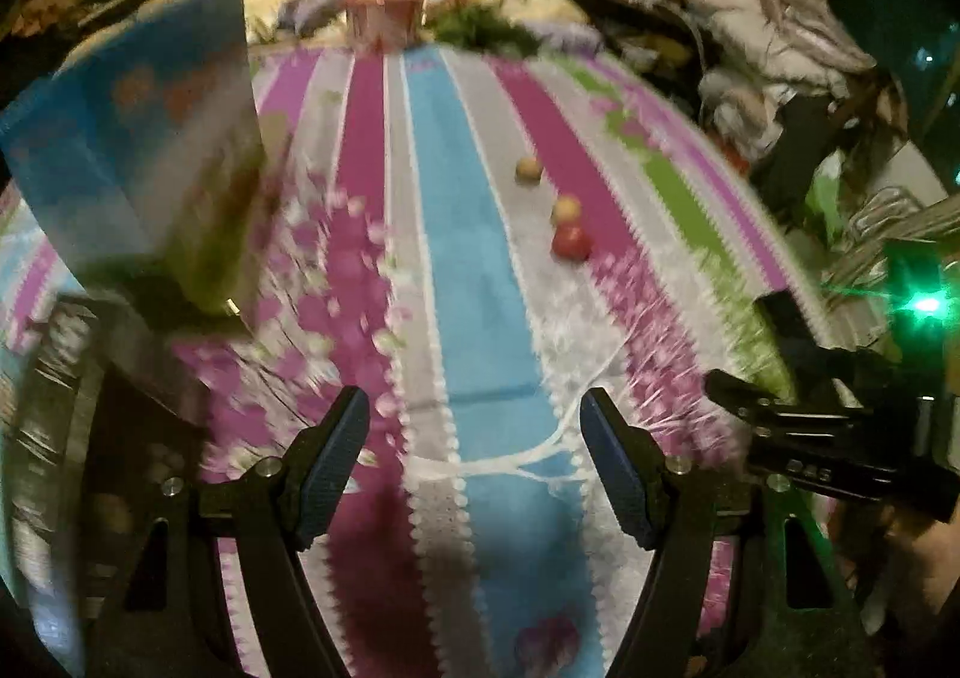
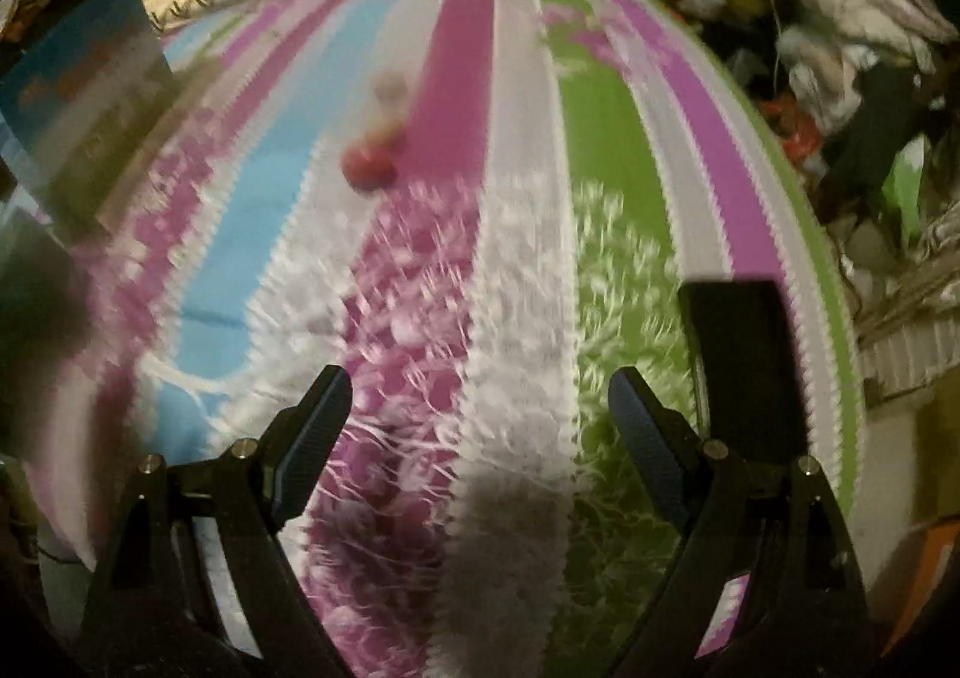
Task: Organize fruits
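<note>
Three fruits lie in a row on a striped cloth (image 1: 480, 270): a red apple (image 1: 571, 242), a yellowish fruit (image 1: 566, 210) just behind it and a tan fruit (image 1: 528, 169) farther back. My left gripper (image 1: 474, 432) is open and empty, low over the cloth, well short of the fruits. The right gripper shows at the right edge of the left wrist view (image 1: 780, 414). In the right wrist view the right gripper (image 2: 480, 414) is open and empty. The red apple (image 2: 369, 165) lies ahead to its left, with a blurred pale fruit (image 2: 390, 90) behind it.
A blue printed box (image 1: 150, 150) stands at the left on the cloth; it also shows in the right wrist view (image 2: 90, 96). A pink container (image 1: 384, 18) and greenery (image 1: 486, 30) sit at the far end. A dark block (image 2: 744, 360) stands by the right fingers. Clutter lies beyond the right edge.
</note>
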`<state>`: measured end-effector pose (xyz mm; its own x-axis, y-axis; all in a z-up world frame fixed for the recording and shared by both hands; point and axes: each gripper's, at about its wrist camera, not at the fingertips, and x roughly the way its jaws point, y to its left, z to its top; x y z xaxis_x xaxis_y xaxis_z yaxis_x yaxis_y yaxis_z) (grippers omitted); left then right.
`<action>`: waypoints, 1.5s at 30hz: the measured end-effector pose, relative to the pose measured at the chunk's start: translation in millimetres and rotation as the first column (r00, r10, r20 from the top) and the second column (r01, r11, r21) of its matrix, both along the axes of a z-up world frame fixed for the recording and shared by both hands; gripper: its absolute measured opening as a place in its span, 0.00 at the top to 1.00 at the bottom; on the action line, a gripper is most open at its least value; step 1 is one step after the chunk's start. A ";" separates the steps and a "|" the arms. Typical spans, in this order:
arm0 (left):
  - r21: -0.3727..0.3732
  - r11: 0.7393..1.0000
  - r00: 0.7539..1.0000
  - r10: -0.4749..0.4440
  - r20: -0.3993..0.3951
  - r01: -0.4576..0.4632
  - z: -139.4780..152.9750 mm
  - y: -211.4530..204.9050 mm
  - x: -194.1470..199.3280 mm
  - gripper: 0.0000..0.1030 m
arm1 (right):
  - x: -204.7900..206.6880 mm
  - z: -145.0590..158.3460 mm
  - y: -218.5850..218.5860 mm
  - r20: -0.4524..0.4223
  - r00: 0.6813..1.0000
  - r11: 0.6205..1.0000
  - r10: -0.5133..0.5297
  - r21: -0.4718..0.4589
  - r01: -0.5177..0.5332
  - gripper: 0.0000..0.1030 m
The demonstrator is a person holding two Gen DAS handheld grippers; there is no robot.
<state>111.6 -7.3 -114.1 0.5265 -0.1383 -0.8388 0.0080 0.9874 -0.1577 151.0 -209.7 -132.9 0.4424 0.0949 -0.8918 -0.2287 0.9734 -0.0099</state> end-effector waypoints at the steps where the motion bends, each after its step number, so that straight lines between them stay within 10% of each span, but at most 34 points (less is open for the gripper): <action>1: 0.000 1.000 1.000 0.008 -0.008 -0.008 -11.0 -0.7 0.0 0.28 | -2.4 -3.4 -2.4 0.001 1.000 1.000 0.003 0.002 -0.003 0.15; 10: 0.057 0.996 0.997 0.070 -0.018 -0.069 -73.1 12.5 3.8 0.27 | -10.9 -31.4 -0.5 0.036 0.999 1.000 0.018 0.006 -0.018 0.14; 45: 0.111 0.981 0.984 0.168 -0.061 -0.161 -85.6 8.4 9.7 0.00 | -33.7 -17.1 -11.6 0.094 0.995 0.995 0.015 0.100 -0.024 0.09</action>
<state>121.2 1.1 -199.7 0.4742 0.0362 -0.8797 -0.1634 0.9854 -0.0476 117.2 -221.3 -149.9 0.5201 0.1915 -0.8323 -0.2505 0.9659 0.0657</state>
